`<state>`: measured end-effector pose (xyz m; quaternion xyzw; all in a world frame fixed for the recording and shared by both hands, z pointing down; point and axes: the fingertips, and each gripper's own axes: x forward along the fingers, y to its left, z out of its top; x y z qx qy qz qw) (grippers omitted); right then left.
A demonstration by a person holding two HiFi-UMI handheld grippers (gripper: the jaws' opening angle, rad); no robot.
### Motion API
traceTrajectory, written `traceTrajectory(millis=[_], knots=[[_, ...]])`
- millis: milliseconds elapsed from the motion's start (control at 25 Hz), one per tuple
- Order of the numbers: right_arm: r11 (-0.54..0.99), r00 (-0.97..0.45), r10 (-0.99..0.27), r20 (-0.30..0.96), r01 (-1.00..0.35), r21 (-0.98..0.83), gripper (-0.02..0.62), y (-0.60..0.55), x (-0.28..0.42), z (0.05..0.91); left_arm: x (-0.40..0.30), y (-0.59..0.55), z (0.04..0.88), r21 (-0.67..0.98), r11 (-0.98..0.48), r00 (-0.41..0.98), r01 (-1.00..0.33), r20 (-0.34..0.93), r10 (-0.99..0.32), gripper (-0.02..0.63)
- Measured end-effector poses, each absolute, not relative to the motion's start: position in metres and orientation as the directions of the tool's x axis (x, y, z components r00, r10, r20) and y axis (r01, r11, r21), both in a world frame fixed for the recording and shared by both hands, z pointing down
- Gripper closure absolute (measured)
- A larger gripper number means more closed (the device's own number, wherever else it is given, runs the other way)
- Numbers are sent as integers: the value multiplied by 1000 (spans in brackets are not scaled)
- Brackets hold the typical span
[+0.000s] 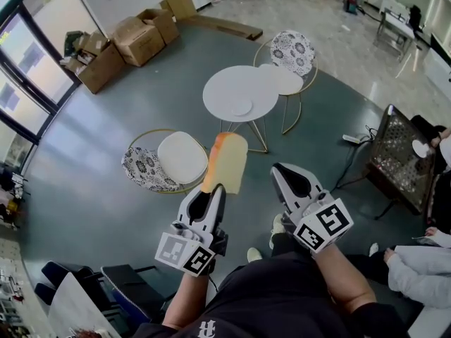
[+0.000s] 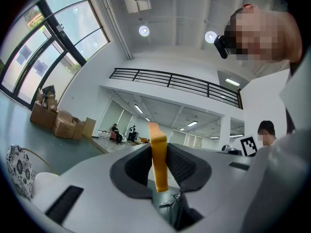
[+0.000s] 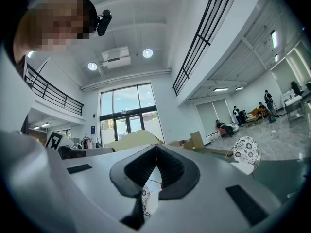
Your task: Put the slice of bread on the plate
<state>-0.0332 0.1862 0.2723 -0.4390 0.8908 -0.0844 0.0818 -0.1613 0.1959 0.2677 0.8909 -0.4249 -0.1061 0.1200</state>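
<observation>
The grey floor fills most of the head view, with cardboard boxes far on the left. A round white worktop stands in the middle, with one patterned chair behind it on the right and another nearer on the left. The left gripper has its jaws clamped on the lower edge of the slice of bread, which stands in the air on the near side of the worktop. The right gripper is just beside it, with its jaws together and nothing between them. A small white plate lies on the worktop near its near edge.
</observation>
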Motion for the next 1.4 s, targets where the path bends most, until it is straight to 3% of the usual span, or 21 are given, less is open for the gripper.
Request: traceTrajectory(millis=[480, 1400], knots=[[641, -646, -760, -73, -727, -246, 592, 92, -21, 281, -147, 109, 280, 313, -561, 575, -767, -53, -816, 515], [678, -686, -724, -72, -688, -259, 592, -104, 74, 302, -53, -90, 305, 303, -490, 523, -818, 37, -851, 515]])
